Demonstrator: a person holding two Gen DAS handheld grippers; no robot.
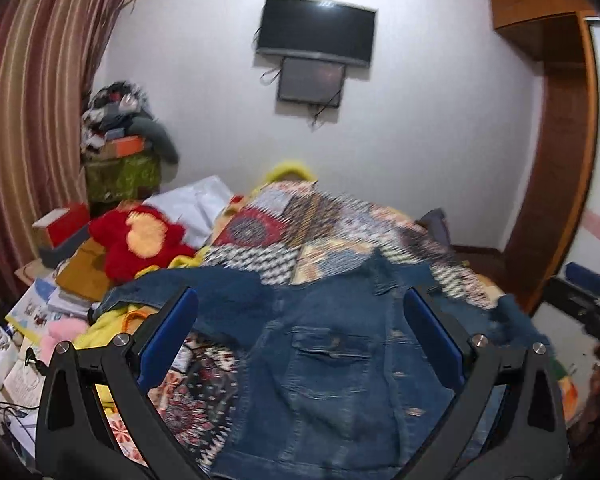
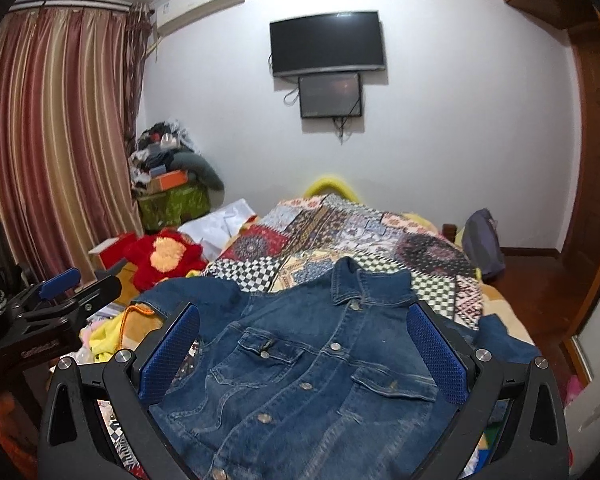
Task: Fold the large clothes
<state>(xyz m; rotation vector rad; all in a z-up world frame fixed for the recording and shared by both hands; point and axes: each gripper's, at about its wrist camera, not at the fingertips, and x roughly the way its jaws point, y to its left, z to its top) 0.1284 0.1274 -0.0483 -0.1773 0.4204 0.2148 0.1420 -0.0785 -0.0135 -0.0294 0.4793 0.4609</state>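
A blue denim jacket (image 2: 300,360) lies front up, buttoned, on a patchwork bedspread (image 2: 340,232), collar toward the far wall and sleeves spread to both sides. It also shows in the left wrist view (image 1: 332,344), blurred. My right gripper (image 2: 302,312) is open and empty, hovering over the jacket's chest. My left gripper (image 1: 300,296) is open and empty, over the jacket's left half; it also shows at the left edge of the right wrist view (image 2: 76,284). The right gripper appears at the right edge of the left wrist view (image 1: 588,292).
A red plush toy (image 2: 164,260), boxes, books and yellow cloth (image 2: 104,340) crowd the bed's left side. A striped curtain (image 2: 52,140) hangs at left. A TV (image 2: 326,42) is on the far wall. A wooden door frame (image 2: 596,160) stands at right, with a grey bag (image 2: 482,240) by the bed.
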